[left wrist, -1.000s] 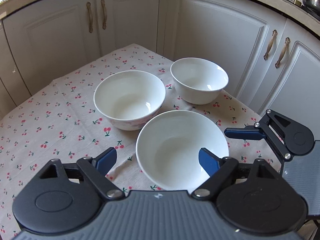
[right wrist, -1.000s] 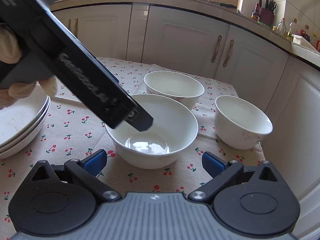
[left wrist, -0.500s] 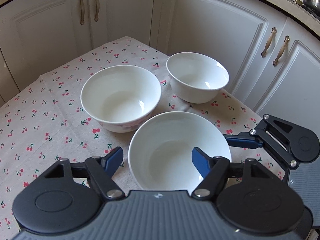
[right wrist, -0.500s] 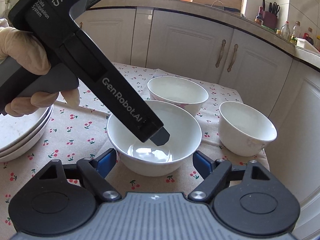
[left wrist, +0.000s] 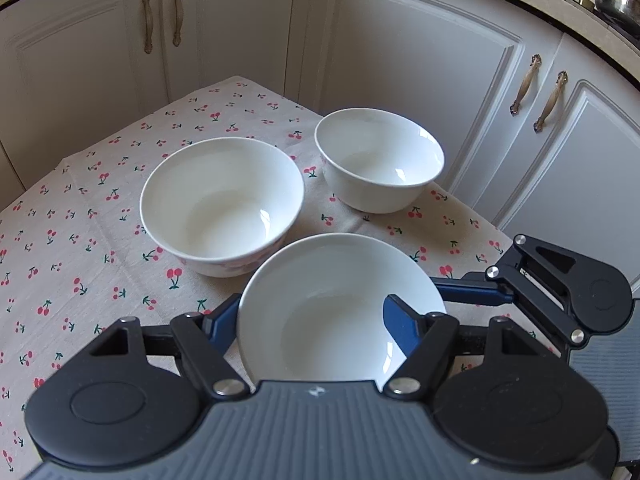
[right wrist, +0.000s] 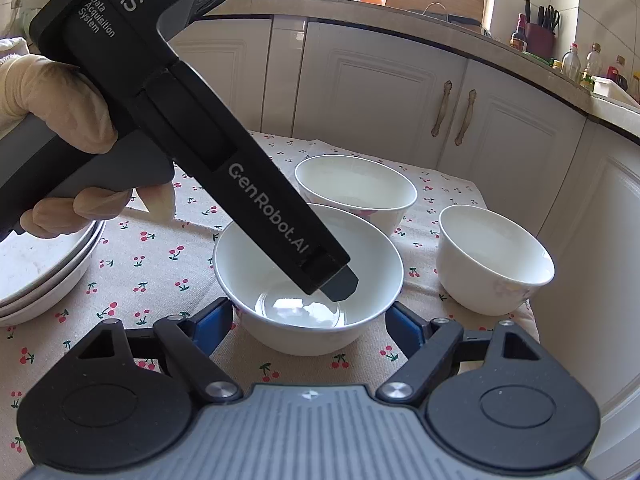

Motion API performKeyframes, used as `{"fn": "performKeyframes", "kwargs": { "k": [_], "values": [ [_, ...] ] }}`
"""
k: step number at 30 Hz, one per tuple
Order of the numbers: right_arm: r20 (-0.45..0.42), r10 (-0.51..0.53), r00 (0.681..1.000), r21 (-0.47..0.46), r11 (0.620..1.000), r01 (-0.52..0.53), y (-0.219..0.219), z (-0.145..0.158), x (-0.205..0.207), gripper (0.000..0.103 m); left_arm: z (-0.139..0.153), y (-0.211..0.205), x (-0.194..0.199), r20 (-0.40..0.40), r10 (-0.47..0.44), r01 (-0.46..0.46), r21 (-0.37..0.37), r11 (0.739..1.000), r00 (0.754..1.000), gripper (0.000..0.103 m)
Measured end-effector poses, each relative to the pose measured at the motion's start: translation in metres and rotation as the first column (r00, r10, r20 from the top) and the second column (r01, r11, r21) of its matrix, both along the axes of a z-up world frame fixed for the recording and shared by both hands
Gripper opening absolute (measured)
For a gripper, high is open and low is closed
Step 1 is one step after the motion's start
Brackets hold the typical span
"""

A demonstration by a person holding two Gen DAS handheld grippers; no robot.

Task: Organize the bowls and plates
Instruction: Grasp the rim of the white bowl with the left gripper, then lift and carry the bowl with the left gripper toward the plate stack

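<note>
Three white bowls stand on the cherry-print tablecloth. The near bowl lies between the open fingers of my left gripper; its right finger reaches inside the bowl, its left finger is outside the rim. In the right wrist view the same bowl sits between the open fingers of my right gripper, low by its base. The left gripper body slants down into the bowl. A middle bowl and a smaller far bowl stand behind. Stacked plates sit at the left.
White cabinet doors close in behind and right of the table. The table's right edge is just beyond the small bowl. A gloved hand holds the left gripper. Bottles and a knife block stand on the counter.
Both grippers have moved in and down around the near bowl. The left gripper's right finger now reaches inside the bowl. The right gripper's fingers have narrowed toward its base.
</note>
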State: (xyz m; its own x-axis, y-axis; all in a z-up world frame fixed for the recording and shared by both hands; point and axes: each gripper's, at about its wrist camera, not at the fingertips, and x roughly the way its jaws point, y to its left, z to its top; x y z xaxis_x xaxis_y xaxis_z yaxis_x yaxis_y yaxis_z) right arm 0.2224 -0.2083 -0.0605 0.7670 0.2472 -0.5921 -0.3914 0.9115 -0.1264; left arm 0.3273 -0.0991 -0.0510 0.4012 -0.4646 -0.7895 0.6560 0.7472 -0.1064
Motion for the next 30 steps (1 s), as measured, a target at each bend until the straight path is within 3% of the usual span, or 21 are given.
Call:
{"fn": "performKeyframes", "kwargs": {
  "k": [14,30],
  "values": [
    [-0.01,0.012,1.0,0.008,1.0,-0.012,-0.002,0.009,-0.01,0.087,0.009,0.0,-0.015,0.02,-0.01,0.009,0.008,1.0,1.0,0.074],
    [-0.001,0.083,0.997,0.007,0.997,-0.083,0.0,0.031,-0.059,0.087,0.024,0.016,-0.071,0.036,0.032,-0.031,-0.023,0.999,0.999,0.074]
  ]
}}
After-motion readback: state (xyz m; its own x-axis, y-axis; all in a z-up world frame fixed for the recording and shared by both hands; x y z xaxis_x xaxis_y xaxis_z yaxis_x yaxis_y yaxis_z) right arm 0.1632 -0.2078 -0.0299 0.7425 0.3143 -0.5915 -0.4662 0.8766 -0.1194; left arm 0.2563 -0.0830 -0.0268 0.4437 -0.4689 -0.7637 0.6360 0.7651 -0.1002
